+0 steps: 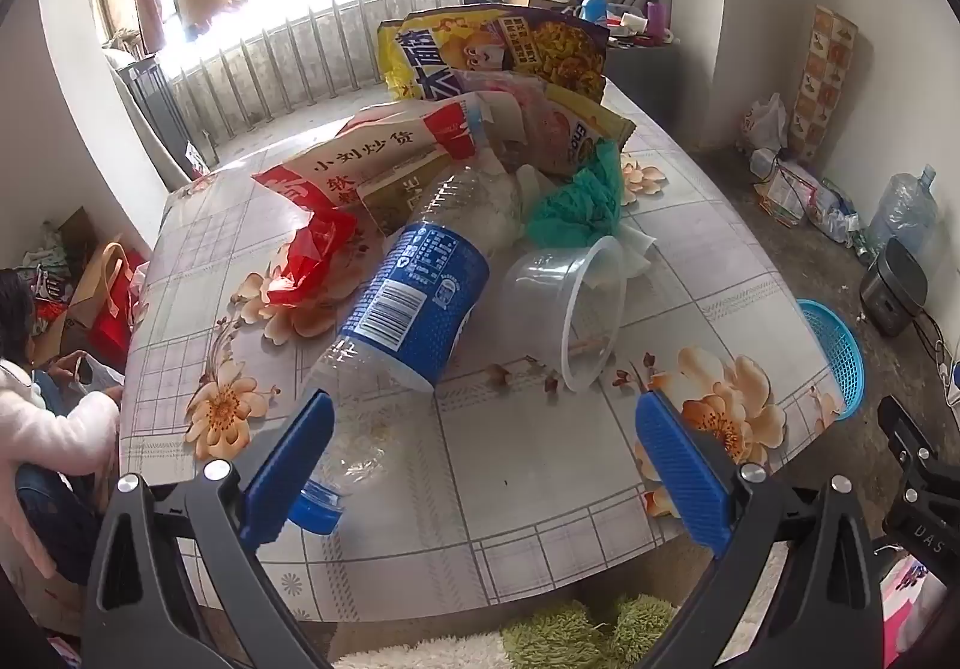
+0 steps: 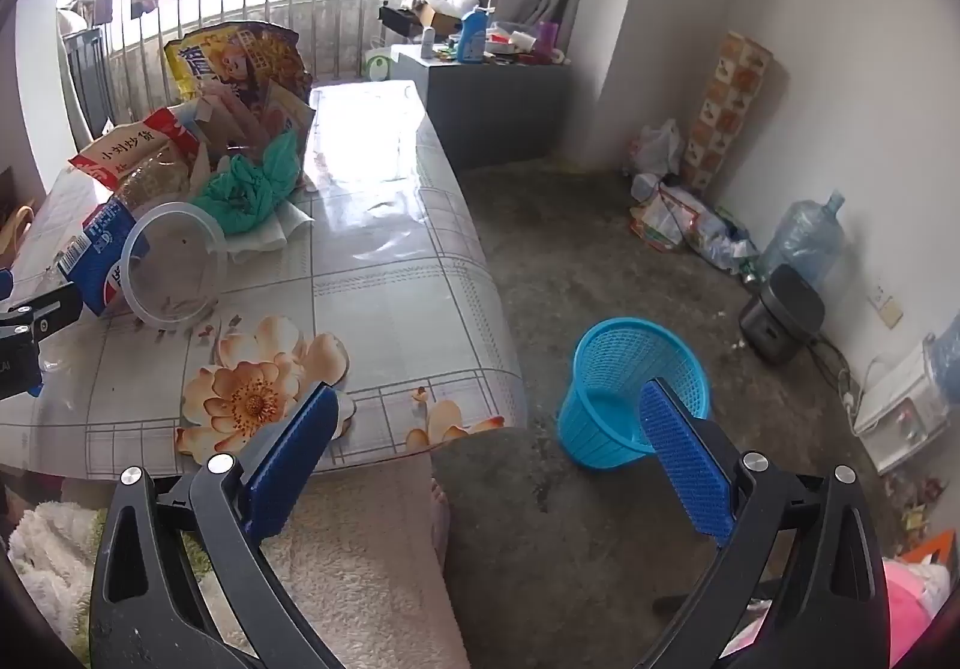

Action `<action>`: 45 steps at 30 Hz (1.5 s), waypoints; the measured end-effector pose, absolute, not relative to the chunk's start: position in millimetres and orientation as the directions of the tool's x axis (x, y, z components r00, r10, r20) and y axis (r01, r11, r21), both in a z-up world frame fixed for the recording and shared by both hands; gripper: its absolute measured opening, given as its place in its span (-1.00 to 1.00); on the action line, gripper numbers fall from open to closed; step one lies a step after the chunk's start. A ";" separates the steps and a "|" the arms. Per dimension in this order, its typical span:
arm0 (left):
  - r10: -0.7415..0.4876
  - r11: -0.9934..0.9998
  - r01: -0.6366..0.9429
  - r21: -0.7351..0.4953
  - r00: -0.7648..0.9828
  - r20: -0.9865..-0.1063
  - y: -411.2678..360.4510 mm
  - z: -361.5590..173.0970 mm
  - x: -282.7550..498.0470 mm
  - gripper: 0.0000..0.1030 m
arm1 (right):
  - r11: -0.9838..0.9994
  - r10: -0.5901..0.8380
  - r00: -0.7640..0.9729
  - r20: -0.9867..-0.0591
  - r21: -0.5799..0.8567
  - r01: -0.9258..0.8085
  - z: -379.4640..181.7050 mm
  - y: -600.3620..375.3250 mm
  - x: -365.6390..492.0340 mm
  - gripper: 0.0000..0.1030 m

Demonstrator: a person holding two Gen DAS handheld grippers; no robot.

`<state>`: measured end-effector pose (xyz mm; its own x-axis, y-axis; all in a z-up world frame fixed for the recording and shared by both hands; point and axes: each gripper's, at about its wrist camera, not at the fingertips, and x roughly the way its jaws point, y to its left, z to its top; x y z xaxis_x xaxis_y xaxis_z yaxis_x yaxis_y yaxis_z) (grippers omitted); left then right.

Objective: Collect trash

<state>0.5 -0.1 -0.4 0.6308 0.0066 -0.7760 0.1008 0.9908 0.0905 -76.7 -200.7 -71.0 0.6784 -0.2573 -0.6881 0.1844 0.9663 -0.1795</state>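
Observation:
A clear plastic bottle with a blue label (image 1: 414, 303) lies on the flowered table (image 1: 480, 489), its blue cap (image 1: 315, 510) beside my left gripper's left finger. My left gripper (image 1: 486, 429) is open, just before the bottle's neck, holding nothing. A clear plastic tub (image 1: 570, 303) lies on its side to the right. Behind are a green bag (image 1: 582, 201), a red-and-white snack bag (image 1: 372, 159) and a yellow snack bag (image 1: 492, 51). My right gripper (image 2: 486, 417) is open and empty past the table's right corner, near the blue mesh bin (image 2: 630, 387) on the floor.
A person in white sits at the table's left (image 1: 48, 429). A grey cabinet (image 2: 492, 99) with clutter stands behind the table. A water jug (image 2: 804, 237), a dark pot (image 2: 780, 315) and bags line the right wall. A fuzzy rug (image 2: 360, 549) lies below.

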 end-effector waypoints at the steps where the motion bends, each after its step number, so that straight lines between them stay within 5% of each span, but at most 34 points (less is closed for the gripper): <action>1: 0.007 0.991 0.100 0.090 0.631 -0.775 0.1 -0.2 0.7 0.92 | 0.967 -0.257 0.680 -0.687 -0.178 0.184 -70.8 -200.3 -76.8 0.87; 45: 0.028 0.993 0.071 0.093 0.631 -0.775 12.0 -4.2 3.5 0.92 | 0.968 -0.250 0.674 -0.695 -0.181 0.172 -74.6 -192.6 -73.6 0.87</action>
<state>3.5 12.0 -4.2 0.6308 0.0281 -0.7755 0.0708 0.9931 0.0935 -73.6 -192.6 -74.6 0.6738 -0.2500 -0.6953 0.1723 0.9682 -0.1812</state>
